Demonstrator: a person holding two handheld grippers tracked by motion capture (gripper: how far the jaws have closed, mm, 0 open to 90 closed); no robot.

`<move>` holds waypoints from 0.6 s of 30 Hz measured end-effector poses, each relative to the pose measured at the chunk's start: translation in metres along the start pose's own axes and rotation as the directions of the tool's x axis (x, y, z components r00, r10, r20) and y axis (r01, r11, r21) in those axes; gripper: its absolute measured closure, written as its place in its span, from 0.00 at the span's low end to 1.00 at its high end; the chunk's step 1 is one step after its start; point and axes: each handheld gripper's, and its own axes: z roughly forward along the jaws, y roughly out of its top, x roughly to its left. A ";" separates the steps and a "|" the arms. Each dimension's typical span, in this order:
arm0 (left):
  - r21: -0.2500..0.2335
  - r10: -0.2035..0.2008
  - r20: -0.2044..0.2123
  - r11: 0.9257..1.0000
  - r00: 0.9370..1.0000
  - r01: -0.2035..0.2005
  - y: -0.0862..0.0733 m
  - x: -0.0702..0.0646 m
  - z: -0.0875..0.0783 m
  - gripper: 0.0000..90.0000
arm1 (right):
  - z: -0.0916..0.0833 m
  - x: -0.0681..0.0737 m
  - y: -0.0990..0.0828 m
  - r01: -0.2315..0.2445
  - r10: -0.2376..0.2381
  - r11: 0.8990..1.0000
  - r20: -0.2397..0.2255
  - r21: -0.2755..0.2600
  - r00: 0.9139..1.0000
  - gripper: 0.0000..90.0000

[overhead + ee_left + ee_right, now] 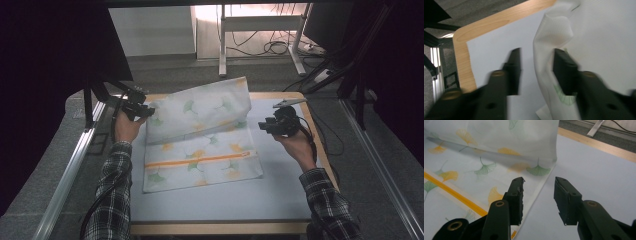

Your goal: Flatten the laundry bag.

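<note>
A: Where does the cloth (202, 137) lie?

B: On the pale mat (220, 200), centre to left. Its far half is folded toward you, so a leaf-printed flap (200, 112) stands tilted over the flat near half, which carries an orange stripe (200, 161).

A: And your tongs?

B: Your left gripper (145, 111) sits at the flap's left edge. In the left gripper view (536, 72) its jaws stand partly apart with the cloth's rumpled edge (549, 50) between them, against the right jaw; no pinch shows. Your right gripper (265, 125) is just beside the cloth's right edge. In the right gripper view (537, 195) its jaws are partly open, nothing between them, and the hem (541, 185) runs under the left jaw.

A: Room to move?

B: Bare mat lies right of the cloth and along the near side. The table's wooden rim (312, 125) runs close behind your right hand (297, 145); a metal rail (70, 170) flanks your left.
</note>
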 end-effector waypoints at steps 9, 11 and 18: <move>-0.096 -0.042 0.059 0.994 0.997 0.048 -0.020 0.012 -0.018 0.35 | 0.015 0.003 -0.016 0.000 0.001 1.000 -0.034 0.023 0.999 0.61; -0.098 -0.035 0.083 0.994 0.996 0.043 -0.028 0.009 -0.019 0.33 | 0.019 0.005 -0.020 0.000 0.001 0.999 -0.043 0.033 0.999 0.60; -0.087 0.018 0.150 0.996 0.989 -0.005 -0.067 -0.013 -0.019 0.28 | 0.028 0.012 -0.033 0.007 -0.004 0.999 -0.058 0.051 0.998 0.55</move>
